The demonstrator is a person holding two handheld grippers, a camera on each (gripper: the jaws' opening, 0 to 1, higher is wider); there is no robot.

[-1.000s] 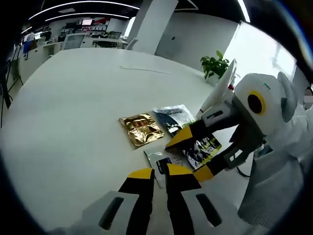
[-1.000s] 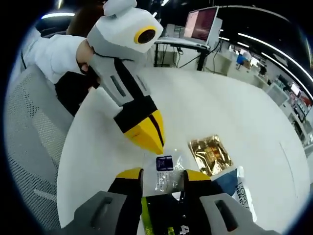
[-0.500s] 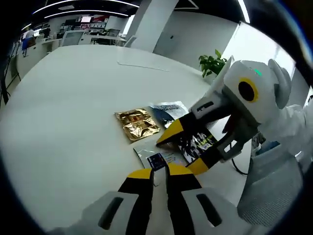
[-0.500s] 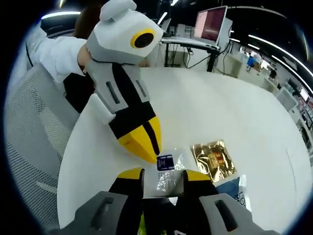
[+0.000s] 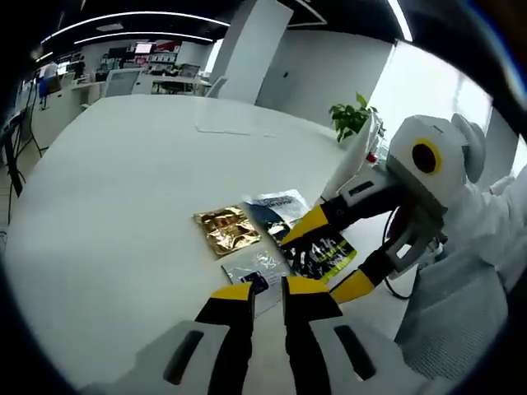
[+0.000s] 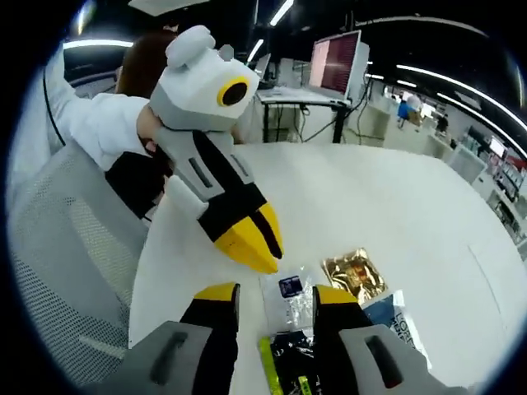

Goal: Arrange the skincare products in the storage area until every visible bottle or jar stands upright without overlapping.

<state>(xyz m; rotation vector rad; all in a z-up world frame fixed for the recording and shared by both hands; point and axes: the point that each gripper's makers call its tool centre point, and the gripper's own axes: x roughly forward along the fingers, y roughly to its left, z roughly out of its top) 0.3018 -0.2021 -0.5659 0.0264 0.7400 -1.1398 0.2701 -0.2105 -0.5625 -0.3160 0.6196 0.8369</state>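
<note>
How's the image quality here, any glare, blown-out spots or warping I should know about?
Left gripper view: the window behind the potted plant is blown out white, the gold sachet glints, and the white table bulges from fisheye warp. Right gripper view: dimmer room, ceiling light strips streak, a pink monitor glows, and the clear sachet shows faint sheen; edges curve strongly.

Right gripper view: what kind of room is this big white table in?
Probably an open-plan office or lab. The big white table has desks behind it, one bearing a lit monitor, long strip lights run overhead, and a mesh office chair stands alongside.
</note>
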